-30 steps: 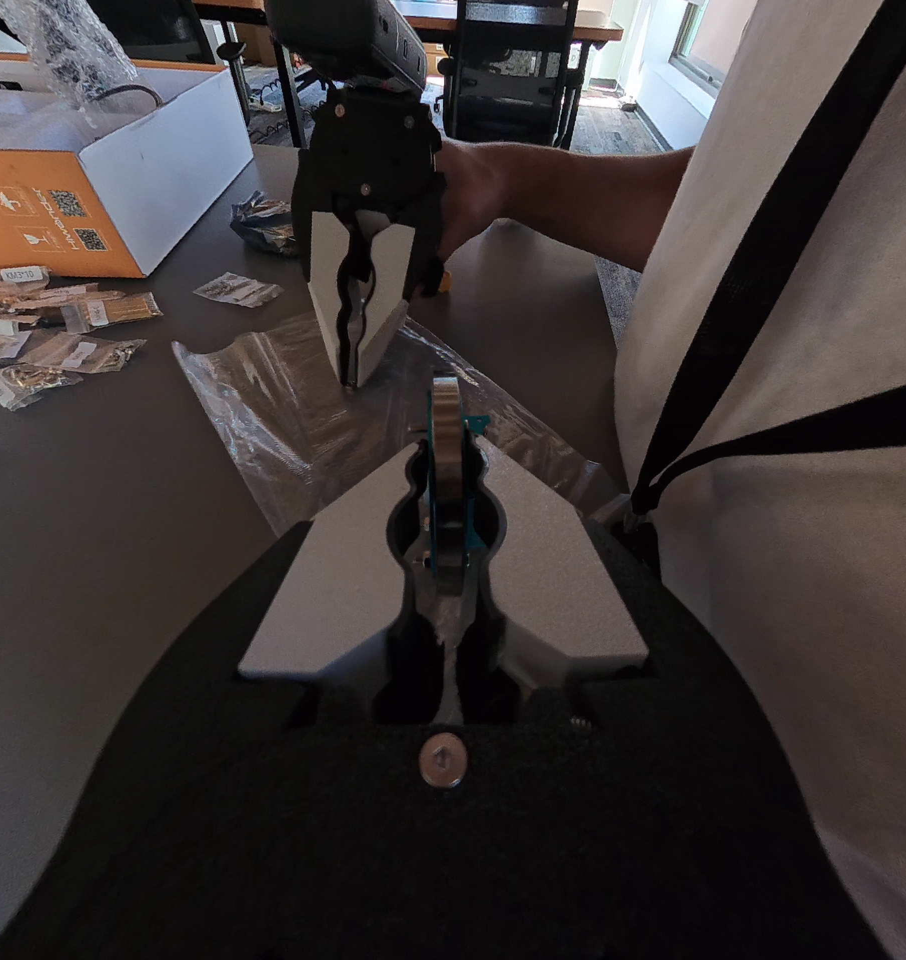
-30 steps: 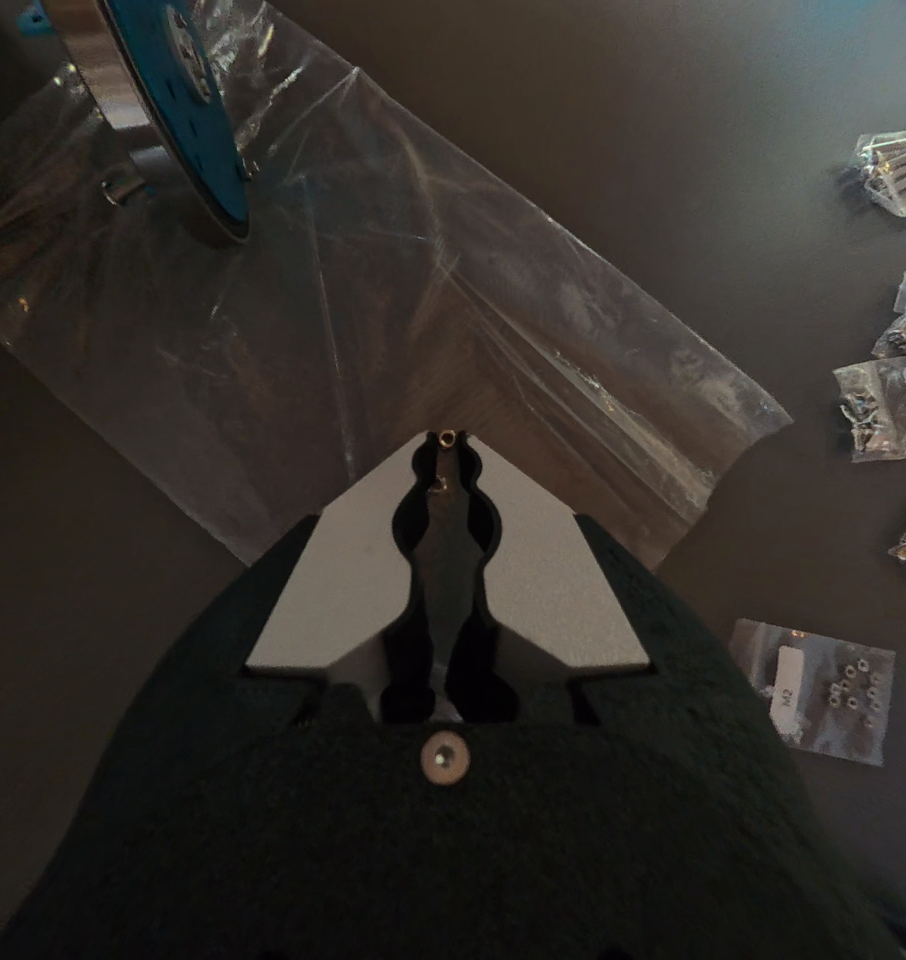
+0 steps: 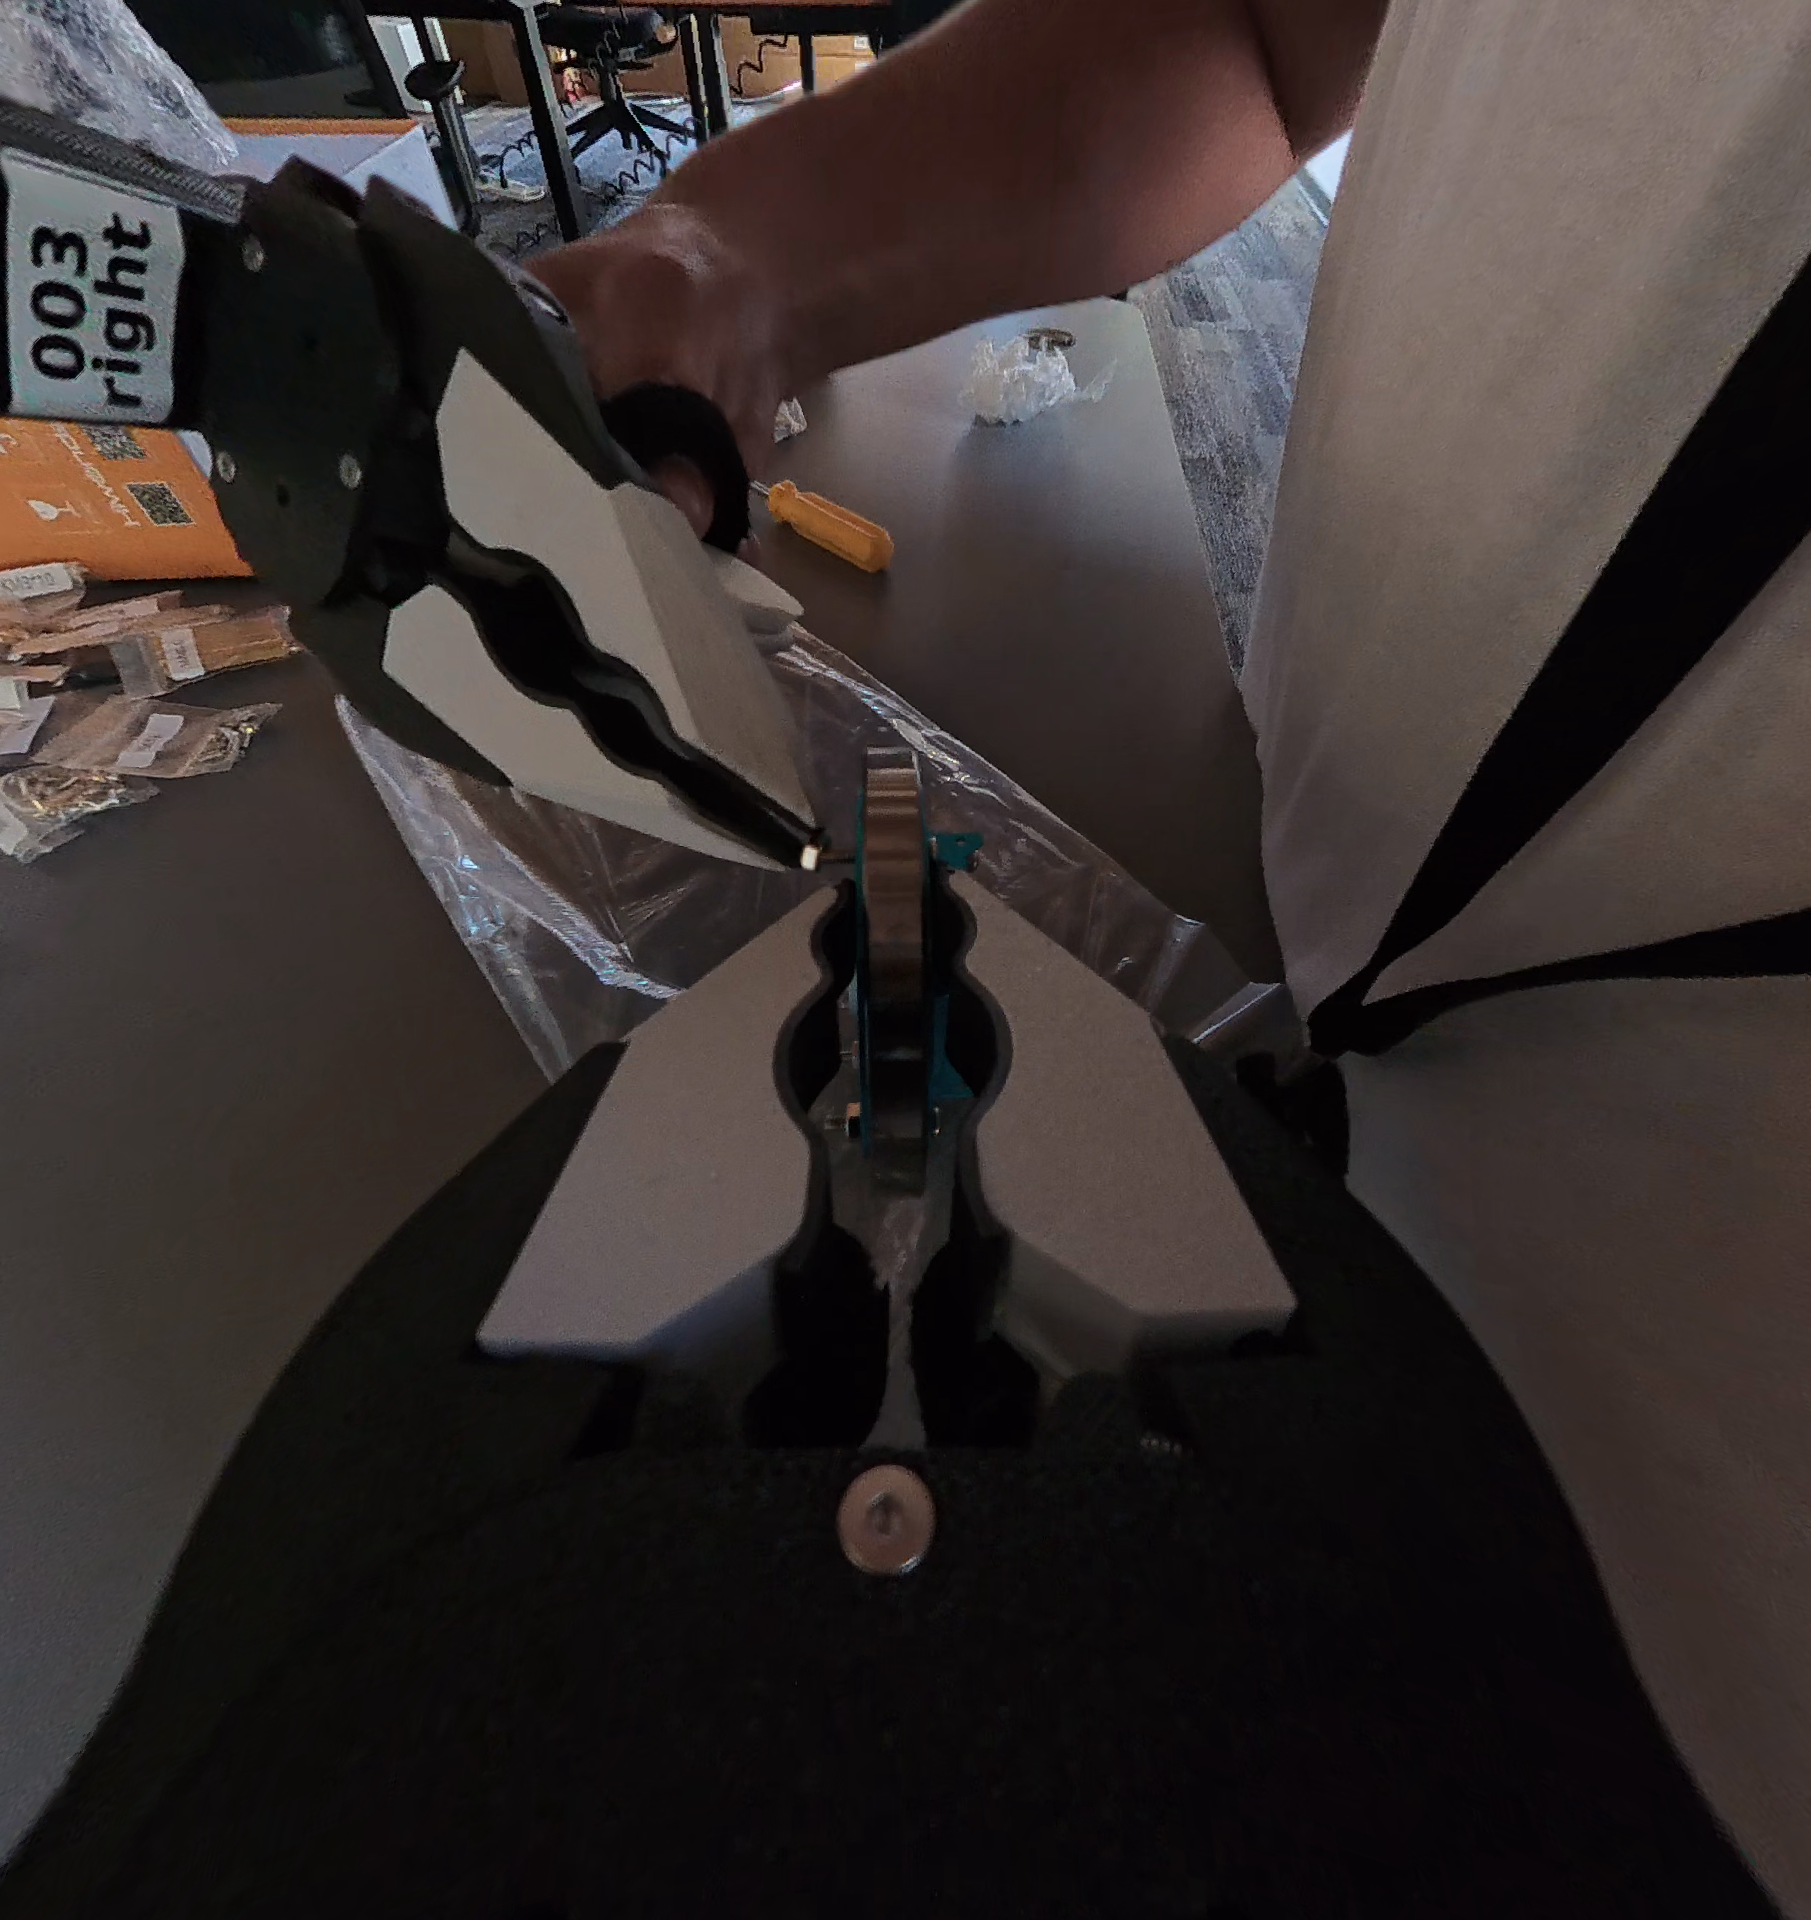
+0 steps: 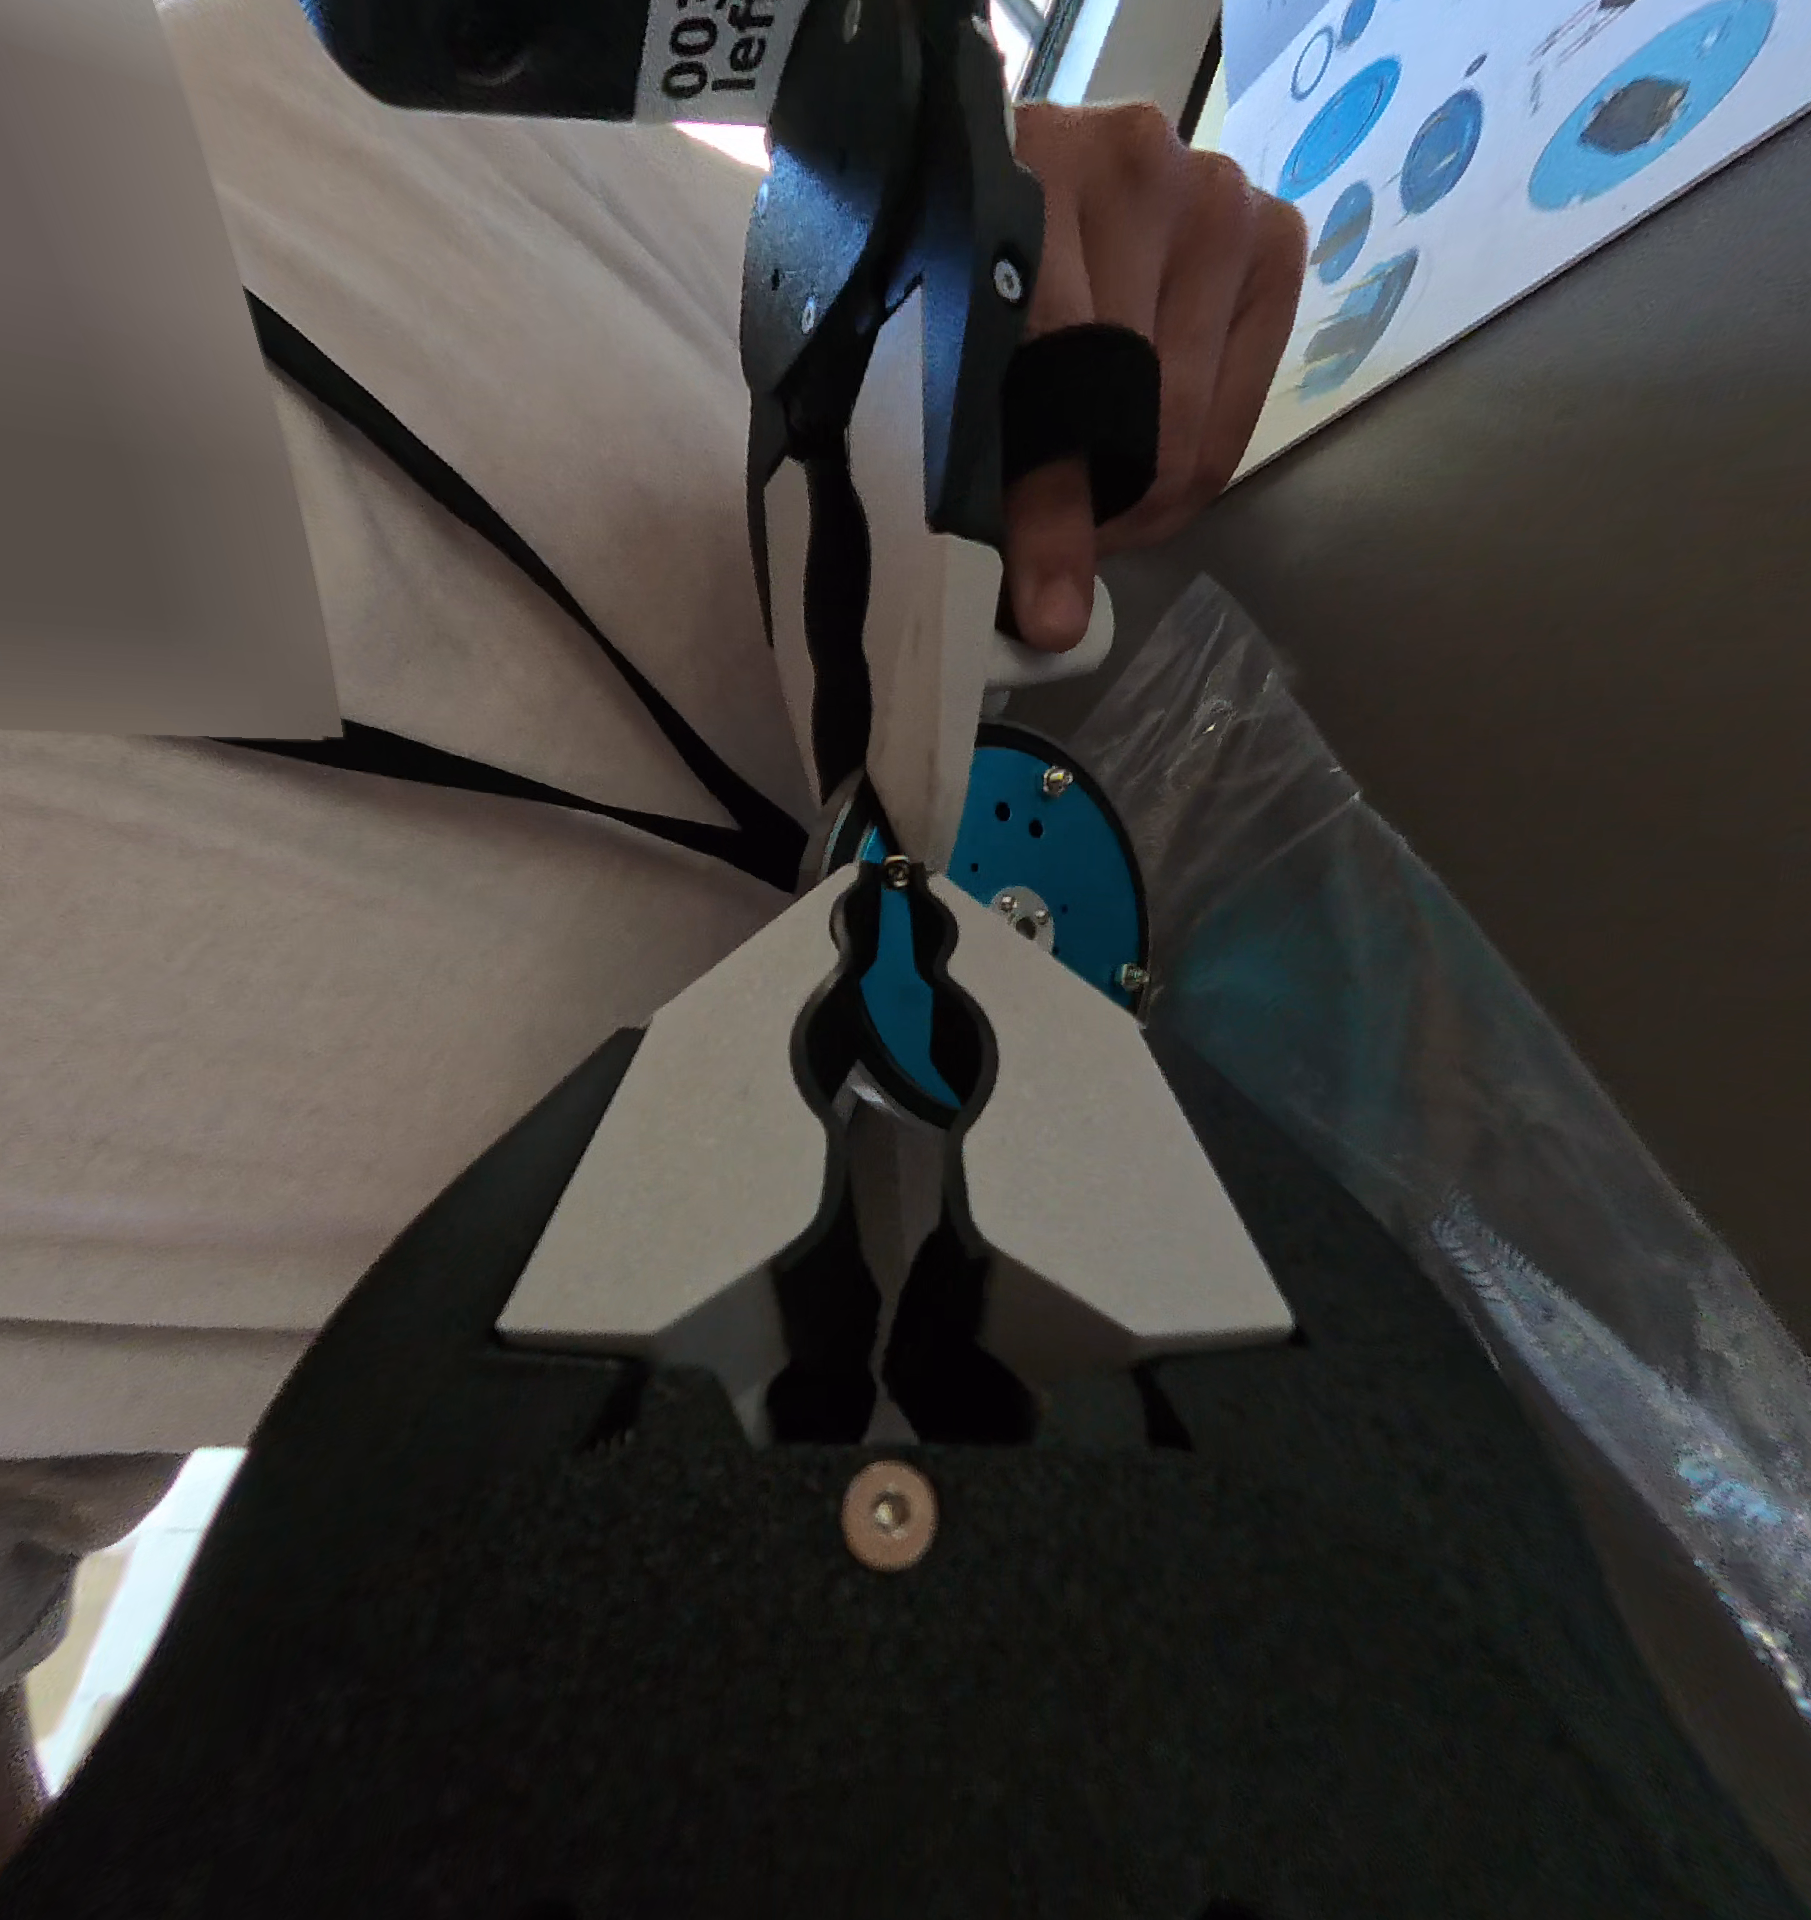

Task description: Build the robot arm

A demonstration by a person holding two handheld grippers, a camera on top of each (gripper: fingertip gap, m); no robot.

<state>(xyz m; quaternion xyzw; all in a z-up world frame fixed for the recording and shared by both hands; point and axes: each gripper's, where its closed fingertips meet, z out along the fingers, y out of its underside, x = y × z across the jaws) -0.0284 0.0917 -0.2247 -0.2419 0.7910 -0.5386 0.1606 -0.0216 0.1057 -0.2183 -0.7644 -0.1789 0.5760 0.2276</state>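
Blue disc (image 4: 1036, 873), with a silver metal rim, stands on edge clamped between the fingers of the left tongs (image 3: 896, 894), raised over a clear plastic bag (image 3: 589, 883) on the dark desk (image 3: 153, 1091). The right tongs (image 4: 893, 871) are pinched together on a small brass screw (image 3: 809, 854), whose tip is just beside, perhaps touching, the disc's blue face near its edge. From the right wrist view the left tongs' fingers cover the disc's upper part and the right tongs' own fingers hide its lower left, so only part of the face with its small holes and fitted screws shows. Contact between screw and disc cannot be settled from either view. A hand (image 3: 693, 312) grips the right tongs. Behind lie an orange-handled screwdriver (image 3: 828, 525), small labelled packets of hardware (image 3: 80, 727), an orange and white box (image 3: 80, 509) and crumpled wrapping (image 3: 1020, 379). A printed sheet with blue drawings (image 4: 1452, 135) lies on the desk's far side.
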